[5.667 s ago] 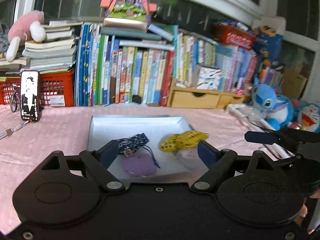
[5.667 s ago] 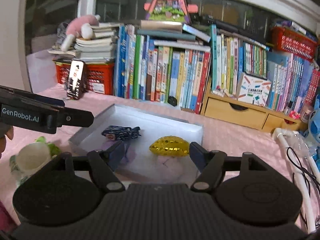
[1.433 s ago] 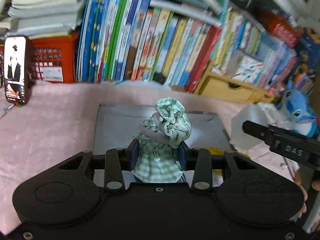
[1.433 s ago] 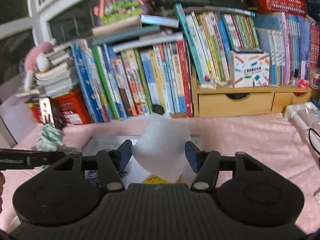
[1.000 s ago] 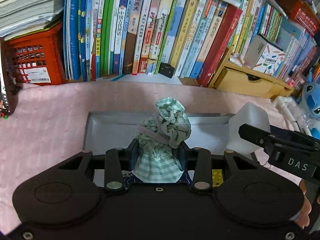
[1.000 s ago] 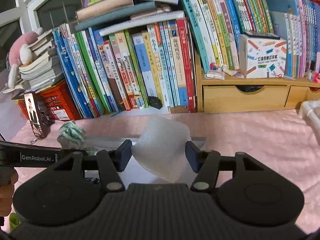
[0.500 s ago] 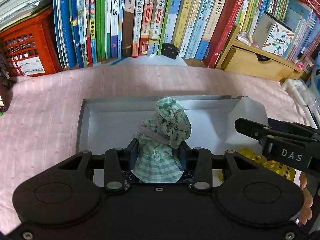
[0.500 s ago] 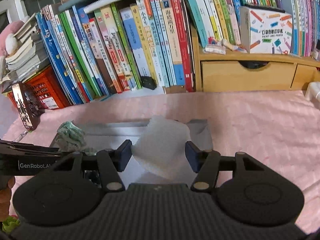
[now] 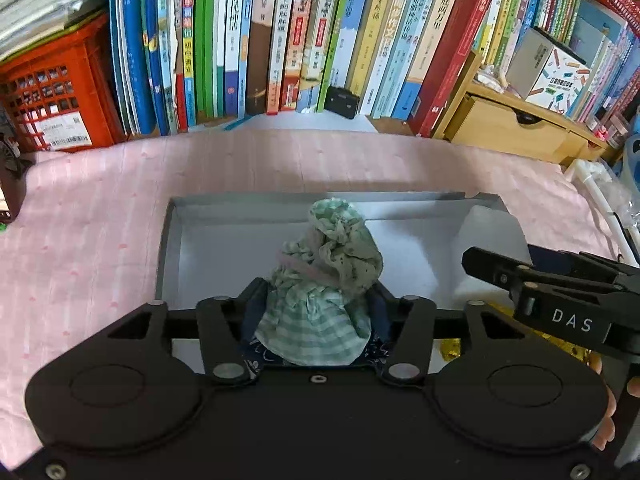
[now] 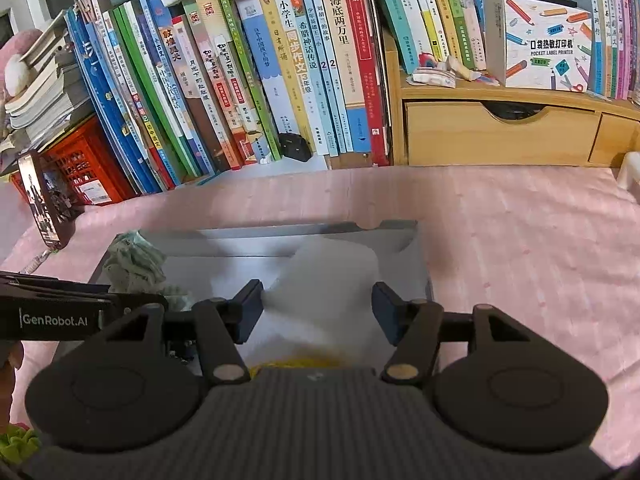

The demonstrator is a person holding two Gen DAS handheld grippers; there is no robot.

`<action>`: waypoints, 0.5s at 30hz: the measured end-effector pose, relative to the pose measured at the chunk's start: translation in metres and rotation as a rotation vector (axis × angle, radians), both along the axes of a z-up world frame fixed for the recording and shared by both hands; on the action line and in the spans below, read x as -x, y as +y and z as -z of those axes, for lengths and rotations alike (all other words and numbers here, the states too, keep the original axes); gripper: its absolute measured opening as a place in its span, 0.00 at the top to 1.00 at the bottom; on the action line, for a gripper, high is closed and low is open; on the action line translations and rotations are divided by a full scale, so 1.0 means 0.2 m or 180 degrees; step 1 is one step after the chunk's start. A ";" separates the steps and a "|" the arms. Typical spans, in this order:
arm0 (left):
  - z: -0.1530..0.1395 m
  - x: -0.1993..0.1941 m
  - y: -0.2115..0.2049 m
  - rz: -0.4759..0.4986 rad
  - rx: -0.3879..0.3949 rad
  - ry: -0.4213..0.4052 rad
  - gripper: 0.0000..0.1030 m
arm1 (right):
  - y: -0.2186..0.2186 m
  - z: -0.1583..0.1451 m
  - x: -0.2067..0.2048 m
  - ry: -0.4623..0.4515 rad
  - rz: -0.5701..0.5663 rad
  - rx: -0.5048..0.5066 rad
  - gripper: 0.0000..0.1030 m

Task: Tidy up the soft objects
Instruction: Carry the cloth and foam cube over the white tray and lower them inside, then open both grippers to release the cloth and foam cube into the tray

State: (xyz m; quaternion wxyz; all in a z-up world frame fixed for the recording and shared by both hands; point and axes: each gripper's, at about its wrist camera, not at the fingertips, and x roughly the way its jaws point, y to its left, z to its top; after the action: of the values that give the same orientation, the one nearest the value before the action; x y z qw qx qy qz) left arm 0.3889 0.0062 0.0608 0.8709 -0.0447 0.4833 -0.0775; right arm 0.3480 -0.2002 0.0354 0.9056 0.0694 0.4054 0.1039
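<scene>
Left tongs (image 9: 316,308) pinch the squashy green cloth doll (image 9: 324,280) at its skirt, right tongs (image 10: 318,306) seemingly clasp light, crushable white foam (image 10: 324,280) mid-body.

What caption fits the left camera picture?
Left gripper holds a green cloth doll over the tray.

Both rigs are chunky matte black plastic. The left gripper (image 9: 316,306) has a smooth housing with two round discs, silver pivot pins on the linkage arms, small screws near the corners, dark blue pads (image 9: 252,308), "GenRobot.AI" in white. The right gripper (image 10: 318,312) has a ribbed deck and "DAS" lettering. Bare fingertips (image 9: 634,388) peek out at 4 o'clock.
</scene>
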 end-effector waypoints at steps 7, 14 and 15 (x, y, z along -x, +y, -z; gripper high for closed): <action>-0.10 0.08 0.01 -0.0016 -0.0159 -0.0276 0.23 | 0.01 -0.04 0.04 -0.0054 -0.0068 -0.0013 0.22; -0.21 0.21 0.04 -0.0006 -0.0102 -0.0484 0.20 | -0.01 -0.13 0.12 -0.0189 -0.0082 -0.0048 0.17; -0.23 0.24 0.04 -0.0004 -0.0085 -0.0505 0.20 | -0.01 -0.15 0.14 -0.0223 -0.0087 -0.0050 0.17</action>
State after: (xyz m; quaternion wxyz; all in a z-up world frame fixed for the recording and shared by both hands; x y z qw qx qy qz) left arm 0.3413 0.0151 0.1064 0.9070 -0.0272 0.4137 -0.0737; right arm 0.3205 -0.2028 0.0659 0.9171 0.0673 0.3735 0.1218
